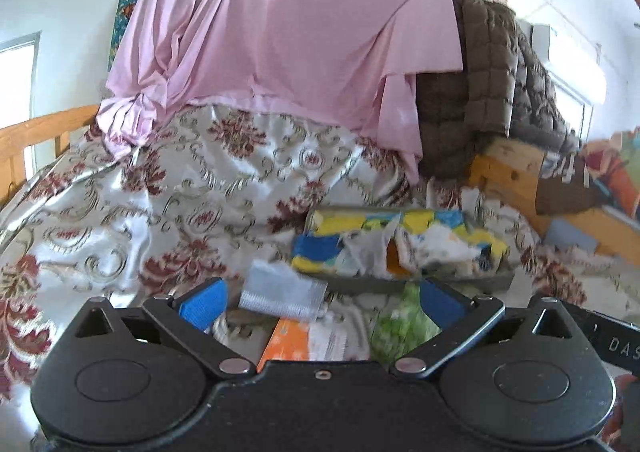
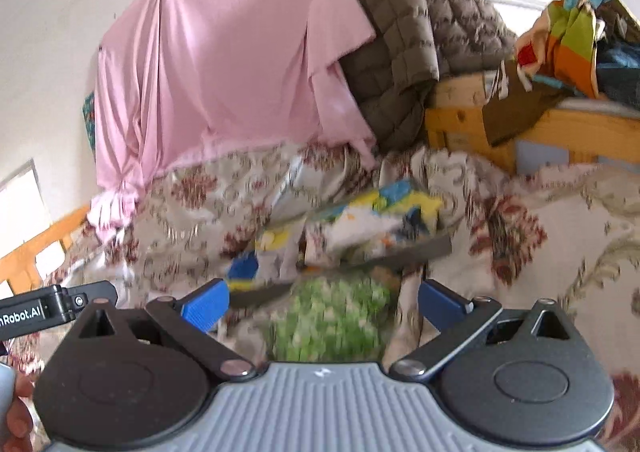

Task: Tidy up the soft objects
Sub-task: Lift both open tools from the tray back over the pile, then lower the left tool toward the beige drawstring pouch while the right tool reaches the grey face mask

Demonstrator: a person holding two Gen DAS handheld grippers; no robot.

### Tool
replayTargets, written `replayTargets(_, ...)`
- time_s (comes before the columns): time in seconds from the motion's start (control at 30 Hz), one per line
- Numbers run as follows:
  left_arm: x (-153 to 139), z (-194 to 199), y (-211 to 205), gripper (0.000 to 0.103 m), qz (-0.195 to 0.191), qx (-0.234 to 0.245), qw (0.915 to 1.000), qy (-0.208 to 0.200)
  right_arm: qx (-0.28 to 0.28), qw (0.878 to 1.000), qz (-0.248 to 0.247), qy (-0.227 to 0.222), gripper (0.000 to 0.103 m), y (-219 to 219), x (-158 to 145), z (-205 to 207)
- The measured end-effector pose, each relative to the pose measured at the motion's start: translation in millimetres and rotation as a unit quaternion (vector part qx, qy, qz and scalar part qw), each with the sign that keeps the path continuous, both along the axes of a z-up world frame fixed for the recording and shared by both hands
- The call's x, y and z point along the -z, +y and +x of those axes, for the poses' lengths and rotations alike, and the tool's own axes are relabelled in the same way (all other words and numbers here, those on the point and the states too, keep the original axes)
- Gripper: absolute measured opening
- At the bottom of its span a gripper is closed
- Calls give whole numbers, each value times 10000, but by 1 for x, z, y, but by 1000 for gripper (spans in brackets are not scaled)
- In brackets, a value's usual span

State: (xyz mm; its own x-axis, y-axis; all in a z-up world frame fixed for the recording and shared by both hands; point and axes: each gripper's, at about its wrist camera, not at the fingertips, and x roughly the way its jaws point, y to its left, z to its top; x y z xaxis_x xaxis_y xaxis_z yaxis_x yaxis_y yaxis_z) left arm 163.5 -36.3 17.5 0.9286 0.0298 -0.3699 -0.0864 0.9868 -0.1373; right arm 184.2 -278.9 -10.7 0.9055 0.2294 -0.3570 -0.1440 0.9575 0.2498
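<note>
Nearest the left wrist camera, a small grey ribbed cloth (image 1: pixel 283 292) lies on the bed's floral satin cover (image 1: pixel 120 211), with an orange-and-white piece (image 1: pixel 292 340) below it and a green patterned cloth (image 1: pixel 400 320) to its right. Beyond them sits a shallow grey tray (image 1: pixel 380 284) heaped with blue, yellow and white fabric (image 1: pixel 400 240). The left gripper (image 1: pixel 322 302) has its blue fingers (image 1: pixel 204 304) spread wide, holding nothing, above the grey cloth. The right gripper (image 2: pixel 322 302) is likewise spread wide and empty, with the green cloth (image 2: pixel 332 324) between its fingers; whether they touch it I cannot tell. Motion blur smears the green cloth and the tray (image 2: pixel 400 252) in the right view. A pink sheet (image 1: pixel 288 23) hangs behind, beside a brown quilted blanket (image 1: pixel 492 79).
</note>
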Motion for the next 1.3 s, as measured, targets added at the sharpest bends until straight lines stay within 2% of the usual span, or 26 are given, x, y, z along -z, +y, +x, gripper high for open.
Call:
replayTargets(0.43,46,-42,19,102,-120,-52,9976,678,319,9936,-283,1050,103,9,26,-27)
replayTargets(0.57,53,-44,22,102,-76,-32,9965,830,418,9921,-215,1166,103,9,29,-35)
replayTargets(0.67,54,-40,25,102,152,-117,9949,992,401,9907,-222,1279,103,13,32,-39)
replayTargets(0.97,53,-34,31,102,603,-207,9928,1014,135,9877,-675,1402,103,31,38,-35)
replayTargets(1.3,59,-26,29,102,777,-247,9909,1074,-265,9859,-621,1529,103,37,45,-25)
